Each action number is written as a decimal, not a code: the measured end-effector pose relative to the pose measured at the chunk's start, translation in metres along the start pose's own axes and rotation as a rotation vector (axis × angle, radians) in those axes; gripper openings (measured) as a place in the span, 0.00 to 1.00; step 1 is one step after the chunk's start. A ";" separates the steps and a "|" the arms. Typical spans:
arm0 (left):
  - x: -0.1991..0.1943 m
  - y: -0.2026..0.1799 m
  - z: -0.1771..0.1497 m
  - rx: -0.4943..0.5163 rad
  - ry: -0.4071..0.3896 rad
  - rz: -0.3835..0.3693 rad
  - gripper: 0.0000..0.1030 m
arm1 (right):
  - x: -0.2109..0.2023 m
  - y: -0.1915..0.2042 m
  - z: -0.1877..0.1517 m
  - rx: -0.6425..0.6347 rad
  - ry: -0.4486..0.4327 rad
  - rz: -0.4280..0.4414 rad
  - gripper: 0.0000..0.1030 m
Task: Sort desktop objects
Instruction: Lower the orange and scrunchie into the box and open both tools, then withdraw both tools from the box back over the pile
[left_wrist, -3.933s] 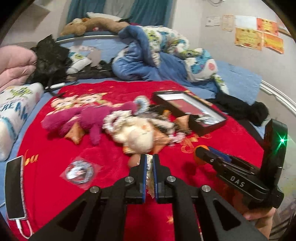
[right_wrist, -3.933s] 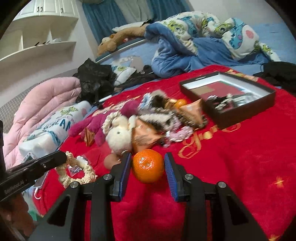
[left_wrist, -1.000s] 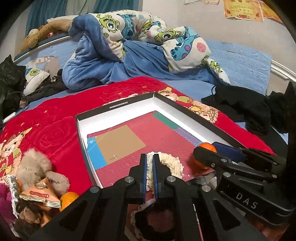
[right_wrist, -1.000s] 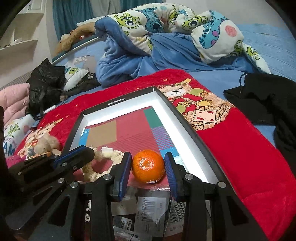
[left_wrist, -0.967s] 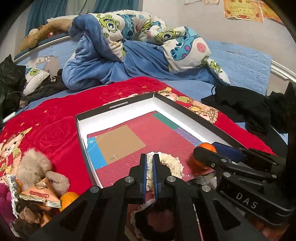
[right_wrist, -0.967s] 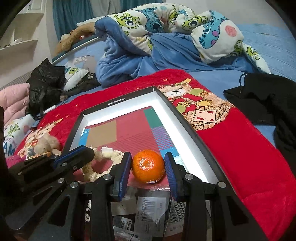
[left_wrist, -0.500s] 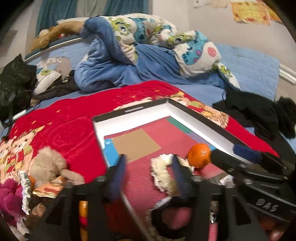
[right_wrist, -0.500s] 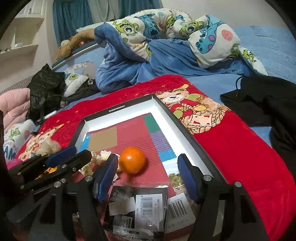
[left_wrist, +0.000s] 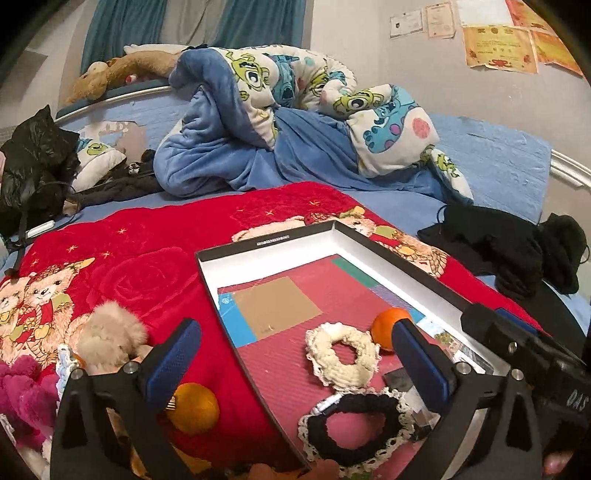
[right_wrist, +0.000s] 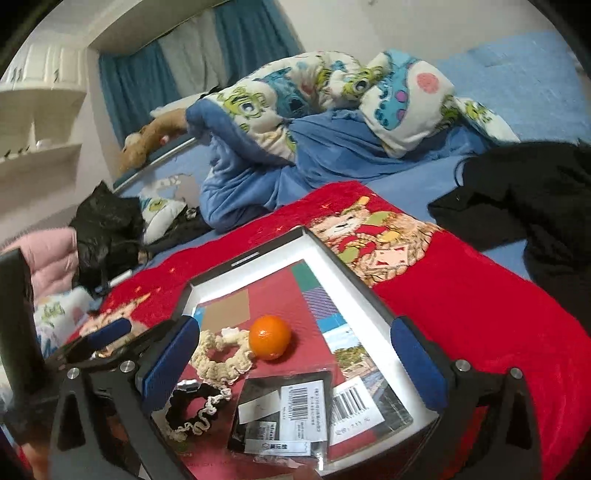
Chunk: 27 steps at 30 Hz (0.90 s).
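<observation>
Left tongs (left_wrist: 295, 354) opening, empty | right tongs (right_wrist: 295, 354) opening, empty | barcode labels (right_wrist: 349, 406) illegible

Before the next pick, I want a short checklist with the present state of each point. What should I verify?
1. Left gripper free of load: ok, jaws opening, pads press on nothing.
2. Right gripper free of load: ok, jaws opening, nothing gripped.
3. Tangerine inside the box: ok, it lies on the red floor.
4. Cream scrunchie inside the box: ok, beside the tangerine.
5. Items left outside: not ok, a second tangerine and a beige plush toy lie on the red blanket.
6. Tangerine at rest: cannot tell.
</observation>
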<state>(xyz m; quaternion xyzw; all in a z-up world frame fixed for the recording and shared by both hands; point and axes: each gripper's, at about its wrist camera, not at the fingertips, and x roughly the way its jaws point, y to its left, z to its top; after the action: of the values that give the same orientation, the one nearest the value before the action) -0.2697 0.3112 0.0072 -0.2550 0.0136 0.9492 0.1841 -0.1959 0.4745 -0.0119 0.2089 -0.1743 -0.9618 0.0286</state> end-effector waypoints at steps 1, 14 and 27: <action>-0.001 -0.001 0.000 0.005 0.001 0.003 1.00 | 0.000 -0.002 0.001 0.014 0.002 0.003 1.00; -0.022 -0.013 -0.013 0.043 0.016 0.001 1.00 | -0.013 0.001 -0.010 0.028 -0.007 0.028 1.00; -0.079 0.010 -0.030 0.010 -0.008 -0.007 1.00 | -0.054 0.019 -0.036 0.042 -0.007 0.080 1.00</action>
<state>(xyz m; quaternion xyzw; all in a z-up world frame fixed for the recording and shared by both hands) -0.1957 0.2713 0.0192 -0.2502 0.0167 0.9495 0.1886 -0.1321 0.4519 -0.0148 0.1991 -0.2026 -0.9568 0.0619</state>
